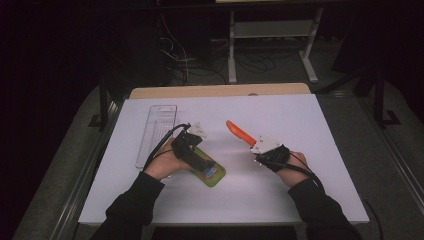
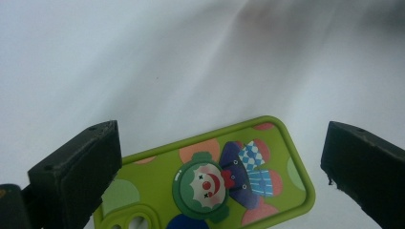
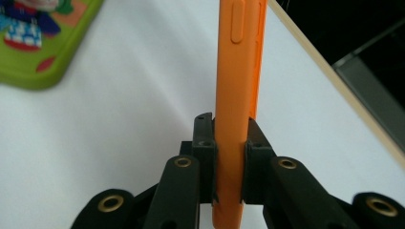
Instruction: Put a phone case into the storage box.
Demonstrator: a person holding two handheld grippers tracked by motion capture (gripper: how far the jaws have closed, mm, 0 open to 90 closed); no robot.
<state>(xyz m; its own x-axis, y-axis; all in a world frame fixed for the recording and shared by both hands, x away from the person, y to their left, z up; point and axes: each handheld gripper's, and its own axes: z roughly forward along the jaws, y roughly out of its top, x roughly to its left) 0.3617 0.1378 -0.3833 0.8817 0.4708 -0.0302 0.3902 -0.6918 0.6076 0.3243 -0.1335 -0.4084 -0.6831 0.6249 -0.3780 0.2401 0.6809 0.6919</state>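
Left gripper (image 1: 192,150): jaws spread wide over the green phone case (image 2: 210,179), not touching it; case lies flat on the table (image 1: 280,200), its near end cut off at the bottom of the left gripper view (clown print up).

Right gripper (image 3: 229,143): pinched narrow on the orange phone case (image 3: 238,95), held edge-on, far end cut off at 12 o'clock.

Bare tabletop between the hands. At 11 o'clock, a clear tray (image 1: 156,132) near the table's left edge; beyond, the dim floor is hard to read.
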